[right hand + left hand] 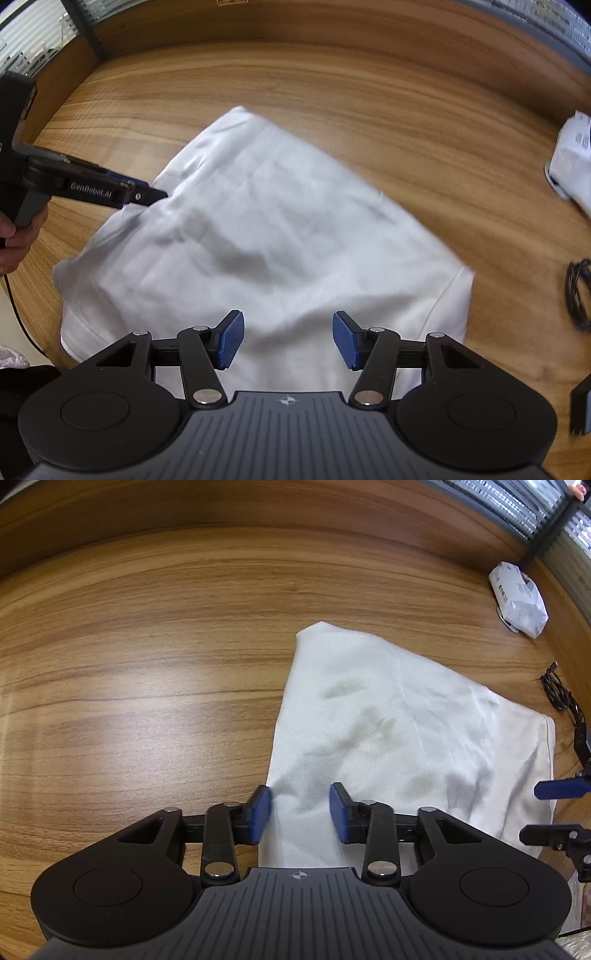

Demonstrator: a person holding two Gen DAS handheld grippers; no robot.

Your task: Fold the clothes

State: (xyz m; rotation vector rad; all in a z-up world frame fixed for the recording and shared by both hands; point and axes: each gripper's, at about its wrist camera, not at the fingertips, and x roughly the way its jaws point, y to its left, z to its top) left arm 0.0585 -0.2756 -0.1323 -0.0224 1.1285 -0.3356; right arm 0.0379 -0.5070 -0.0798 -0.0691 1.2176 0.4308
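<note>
Hidden or unclear: near hem of the white cotton garment point(388, 716) runs under both gripper bodies. Right wrist view is motion-blurred, so the fabric edges are soft. A dark box-like object point(580, 406) is cut off at the frame edge and cannot be identified. Grey smudges on the fabric could be stains or shadow.

Surface and room: the wood-grain laminate bench point(147, 646) has a raised wooden rim at the far side. Slatted window blinds point(517, 506) stand behind it.

Count:
- One garment, lying partly folded on the bench, one corner pointing away.
- One crumpled white plastic packet point(517, 598), well apart from the garment.
- One coil of black cable point(557, 690), near the garment's right edge.
- Two grippers.
- One person's hand point(14, 240), on the left gripper's handle.

Left gripper point(301, 812): blue-padded fingers point(263, 812) are closed on a gathered ridge at the garment's left edge, with creases running to the tips.

Right gripper point(288, 339): fingers spread apart above the garment's near middle, nothing pinched.
</note>
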